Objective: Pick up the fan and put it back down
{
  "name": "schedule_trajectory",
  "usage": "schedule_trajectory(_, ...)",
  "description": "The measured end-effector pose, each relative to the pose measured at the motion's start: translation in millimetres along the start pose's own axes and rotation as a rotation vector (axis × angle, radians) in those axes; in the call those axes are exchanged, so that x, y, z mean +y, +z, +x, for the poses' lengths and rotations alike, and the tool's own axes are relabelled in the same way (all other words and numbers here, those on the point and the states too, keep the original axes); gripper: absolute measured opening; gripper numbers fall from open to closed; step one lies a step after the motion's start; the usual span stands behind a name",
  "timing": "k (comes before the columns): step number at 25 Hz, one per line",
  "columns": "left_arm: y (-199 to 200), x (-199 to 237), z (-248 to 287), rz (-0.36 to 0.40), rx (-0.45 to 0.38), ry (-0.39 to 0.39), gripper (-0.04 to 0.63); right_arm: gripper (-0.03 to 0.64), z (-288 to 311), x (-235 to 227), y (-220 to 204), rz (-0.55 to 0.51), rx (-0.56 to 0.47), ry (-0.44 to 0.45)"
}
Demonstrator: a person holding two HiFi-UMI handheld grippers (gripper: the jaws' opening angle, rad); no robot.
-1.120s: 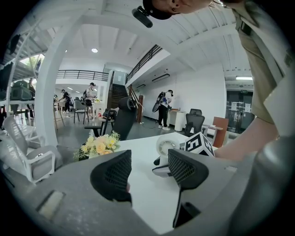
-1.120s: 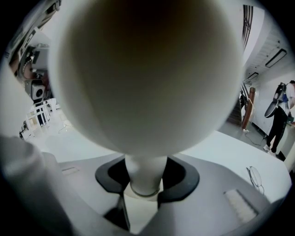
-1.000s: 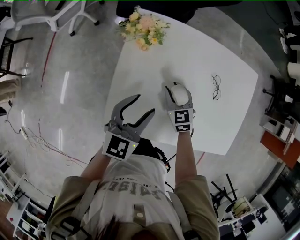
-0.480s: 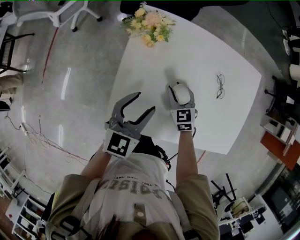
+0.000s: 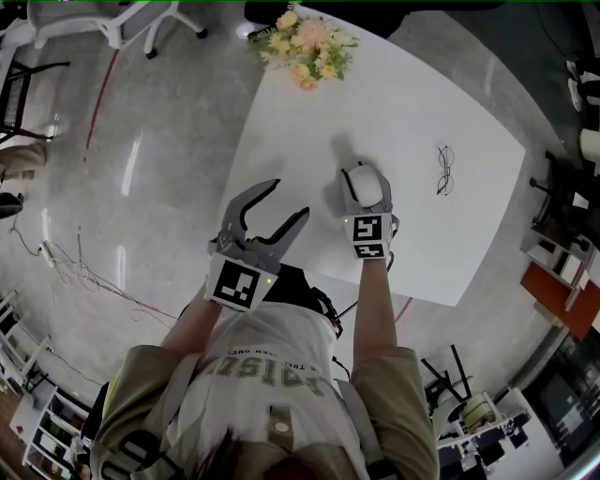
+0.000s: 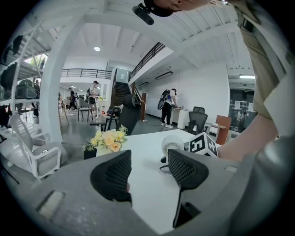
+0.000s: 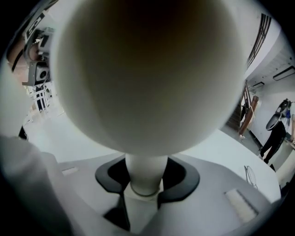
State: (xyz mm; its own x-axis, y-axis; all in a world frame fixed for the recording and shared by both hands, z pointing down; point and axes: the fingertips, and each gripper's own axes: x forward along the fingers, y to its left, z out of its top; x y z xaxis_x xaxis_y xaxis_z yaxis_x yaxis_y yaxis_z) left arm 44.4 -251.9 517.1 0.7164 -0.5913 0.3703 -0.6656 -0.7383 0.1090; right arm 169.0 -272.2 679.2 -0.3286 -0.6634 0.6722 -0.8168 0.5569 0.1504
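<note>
The fan (image 5: 364, 185) is small and white, with a round head on a short stem, and stands over the near part of the white table (image 5: 441, 244). My right gripper (image 5: 367, 208) is shut on its stem. In the right gripper view the fan's head (image 7: 152, 69) fills the frame and both dark pads press the stem (image 7: 146, 173). I cannot tell whether its foot touches the table. My left gripper (image 5: 290, 199) hangs open and holds nothing at the table's near left edge. In the left gripper view the fan (image 6: 173, 144) shows beyond its open pads (image 6: 113, 177).
A bunch of yellow and pink flowers (image 5: 309, 47) lies at the table's far corner. A pair of glasses (image 5: 443, 171) lies to the right of the fan. Office chairs (image 5: 112, 19) and loose cables (image 5: 75, 272) are on the floor to the left.
</note>
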Motion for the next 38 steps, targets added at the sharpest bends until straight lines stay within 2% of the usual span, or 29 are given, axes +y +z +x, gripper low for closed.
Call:
schedule_trajectory(10, -6, 6, -9, -0.003, 0.005, 0.006, 0.259, 0.149, -1, 1, 2, -0.03, -0.008, -0.029)
schedule_trajectory(19, -13, 9, -16, -0.002, 0.023, 0.004, 0.259, 0.164, -2, -2, 1, -0.003, -0.001, -0.059)
schedule_trajectory(24, -14, 9, -15, -0.001, 0.021, -0.002, 0.259, 0.164, -2, -2, 7, 0.007, -0.014, -0.046)
schedule_trajectory(38, -17, 12, -11, -0.008, 0.028, -0.004, 0.259, 0.218, -8, -5, 0, 0.074, -0.015, -0.011)
